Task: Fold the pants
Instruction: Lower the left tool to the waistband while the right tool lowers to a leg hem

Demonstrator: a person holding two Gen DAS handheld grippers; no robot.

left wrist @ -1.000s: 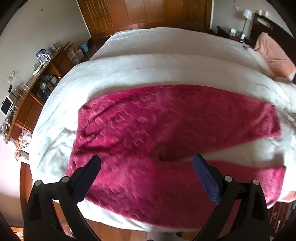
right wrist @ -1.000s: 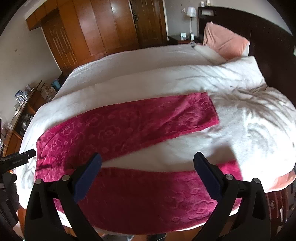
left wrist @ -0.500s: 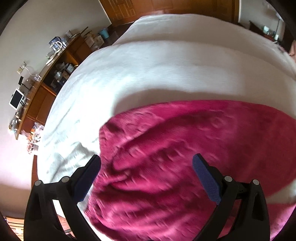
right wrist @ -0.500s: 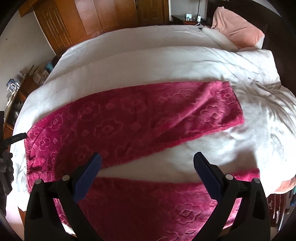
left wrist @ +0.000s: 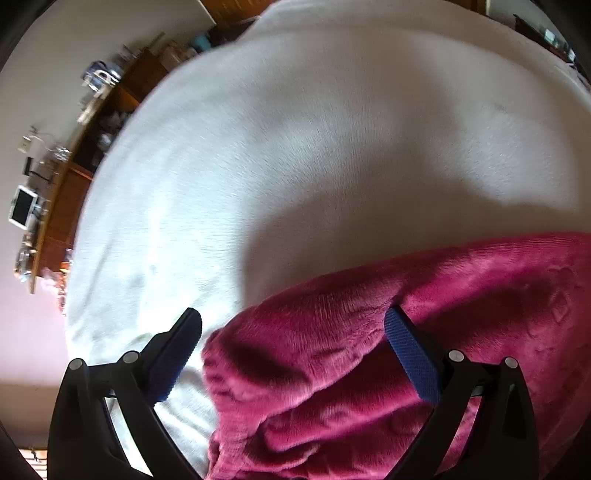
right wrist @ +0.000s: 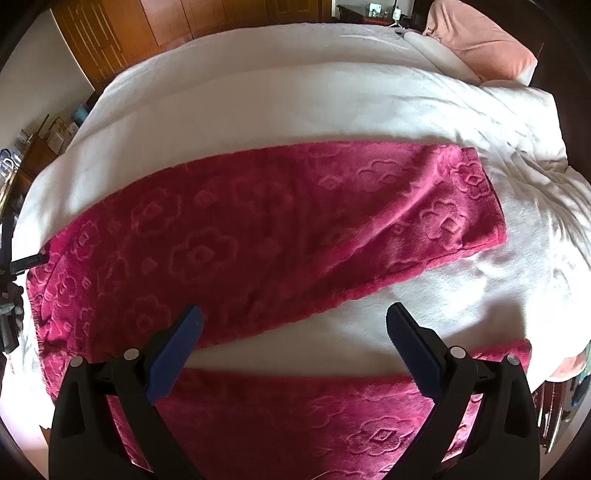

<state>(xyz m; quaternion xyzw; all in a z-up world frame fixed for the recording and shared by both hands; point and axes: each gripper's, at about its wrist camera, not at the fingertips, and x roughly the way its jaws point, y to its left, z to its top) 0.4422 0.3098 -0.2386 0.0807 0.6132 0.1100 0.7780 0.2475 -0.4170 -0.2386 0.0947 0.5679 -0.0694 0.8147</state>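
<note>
Magenta fleece pants (right wrist: 258,236) with an embossed flower pattern lie spread flat on a white bed, legs apart and pointing right, waistband at the left. In the left wrist view the waistband corner (left wrist: 332,354) fills the lower right. My left gripper (left wrist: 293,332) is open, low over that far waist corner, which bulges up between the jaws. My right gripper (right wrist: 293,325) is open and empty above the gap between the two legs, over the near leg (right wrist: 332,417).
The white bedspread (right wrist: 295,99) covers the bed. A pink pillow (right wrist: 484,40) lies at the far right. A wooden desk with clutter and a small monitor (left wrist: 22,208) stands left of the bed. Wooden wardrobes (right wrist: 147,22) line the far wall.
My left gripper has moved left and down toward the waistband corner, which now sits between its jaws. My right gripper has dropped closer to the legs. Both stay open.
</note>
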